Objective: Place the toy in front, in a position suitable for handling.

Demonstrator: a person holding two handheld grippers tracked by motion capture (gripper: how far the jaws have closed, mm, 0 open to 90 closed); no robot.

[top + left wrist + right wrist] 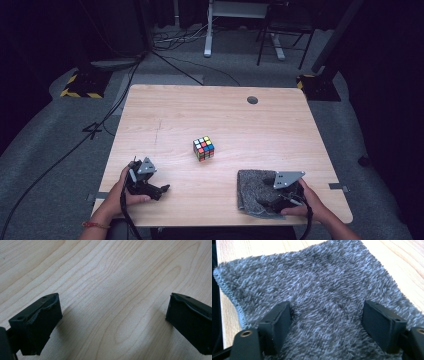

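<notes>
A scrambled colour cube (204, 148) stands in the middle of the wooden table (210, 115). A grey fuzzy cloth (252, 187) lies flat near the front right edge. My right gripper (263, 203) rests low over the cloth, open, and in the right gripper view its jaws (327, 327) stand wide apart with flat cloth (319, 285) between them. At the front left, my left gripper (162, 190) points right, towards the cloth. It is open (112, 322) over bare wood (105, 277), with nothing between the fingers.
A round dark cable hole (252, 100) sits near the table's far edge. Beyond the table are floor cables (175, 40), a white desk leg (208, 30) and stand bases with yellow-black tape (82, 85). The cloth's near corner reaches the table's front edge.
</notes>
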